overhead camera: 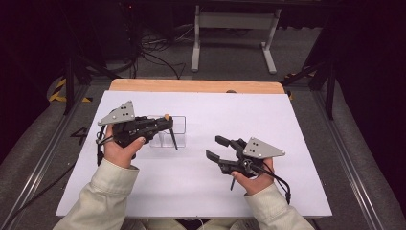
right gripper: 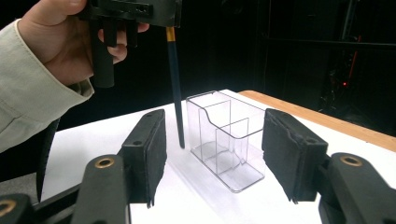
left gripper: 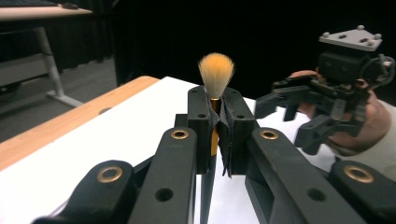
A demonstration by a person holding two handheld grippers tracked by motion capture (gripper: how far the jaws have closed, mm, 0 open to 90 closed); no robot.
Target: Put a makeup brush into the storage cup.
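The left gripper (overhead camera: 165,125), left of centre in the high view, is clamped on a makeup brush (left gripper: 215,74): its jaws pinch the gold ferrule, the orange bristles pointing up and the dark handle hanging down. In the right gripper view the handle's tip hangs just left of the clear plastic organizer (right gripper: 227,137), outside its wall and not yet over a compartment. The right gripper (overhead camera: 219,147), right of centre, holds nothing, its jaws standing apart. The likely trouble: lowered from here, the handle could catch the organizer's rim or slide down the outside, and the light, unheld box could tip or skid. The pinch is narrow, so a knock may swivel the brush. The white table (overhead camera: 287,191) lies bare around the box, well clear of its edges, leaving open room to steady it.
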